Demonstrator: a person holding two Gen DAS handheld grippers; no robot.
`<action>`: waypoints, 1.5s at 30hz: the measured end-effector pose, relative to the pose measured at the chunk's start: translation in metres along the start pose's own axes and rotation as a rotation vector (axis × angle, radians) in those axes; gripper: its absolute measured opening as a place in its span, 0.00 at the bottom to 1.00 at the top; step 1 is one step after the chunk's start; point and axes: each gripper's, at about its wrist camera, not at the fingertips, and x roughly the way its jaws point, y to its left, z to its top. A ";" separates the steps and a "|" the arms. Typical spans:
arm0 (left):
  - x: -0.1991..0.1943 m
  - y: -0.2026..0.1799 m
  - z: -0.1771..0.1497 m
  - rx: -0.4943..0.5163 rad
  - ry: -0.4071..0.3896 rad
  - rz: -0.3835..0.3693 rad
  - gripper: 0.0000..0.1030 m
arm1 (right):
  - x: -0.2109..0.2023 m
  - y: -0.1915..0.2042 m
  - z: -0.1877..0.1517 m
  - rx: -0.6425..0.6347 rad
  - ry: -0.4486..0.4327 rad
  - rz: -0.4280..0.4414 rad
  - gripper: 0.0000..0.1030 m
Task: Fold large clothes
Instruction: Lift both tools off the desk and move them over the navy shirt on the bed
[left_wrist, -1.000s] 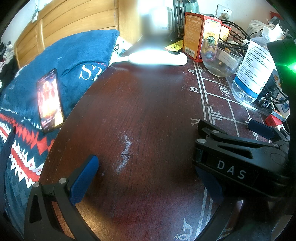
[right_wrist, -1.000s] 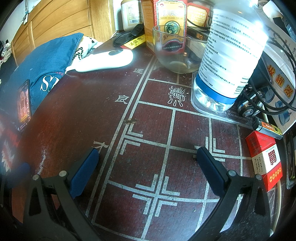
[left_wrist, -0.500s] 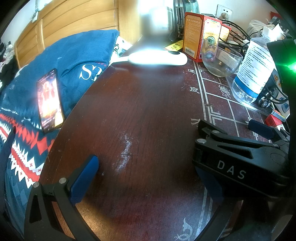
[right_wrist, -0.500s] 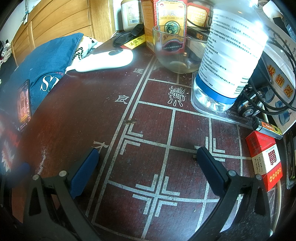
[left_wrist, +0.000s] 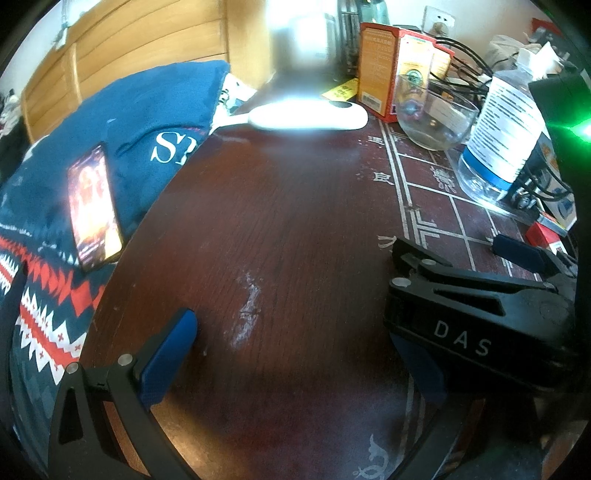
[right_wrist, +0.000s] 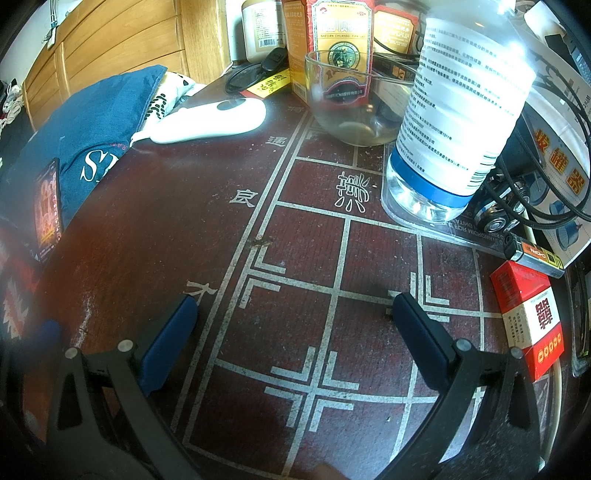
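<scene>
A large dark blue garment (left_wrist: 147, 122) with white lettering and a red-and-white zigzag band lies bunched off the left edge of the dark red table (left_wrist: 280, 221); the right wrist view shows the garment (right_wrist: 99, 122) at far left. A lit phone (left_wrist: 94, 210) rests on it. My left gripper (left_wrist: 295, 358) sits open low over the table, nothing between its blue pads. My right gripper (right_wrist: 295, 343) is also open and holds nothing, over the painted chessboard lines (right_wrist: 340, 254). Its black body marked DAS (left_wrist: 461, 325) hides part of my left gripper's right finger.
Along the back and right of the table stand a white handheld device (left_wrist: 306, 116), a glass bowl (right_wrist: 351, 103), a clear plastic bottle (right_wrist: 461, 110), orange boxes (right_wrist: 332, 40), cables, a lighter (right_wrist: 535, 254) and a red cigarette pack (right_wrist: 528, 317). A wooden headboard (left_wrist: 147, 48) rises behind the garment.
</scene>
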 end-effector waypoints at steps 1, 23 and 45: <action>-0.001 0.000 0.001 0.017 0.015 -0.009 1.00 | 0.000 0.000 0.000 0.000 0.000 0.000 1.00; -0.259 0.119 -0.089 -0.116 -0.517 0.200 1.00 | -0.140 0.075 0.003 -0.370 -0.300 0.190 1.00; -0.771 0.233 -0.412 -0.537 -1.142 1.327 1.00 | -0.320 0.307 -0.123 -0.913 -0.840 0.892 1.00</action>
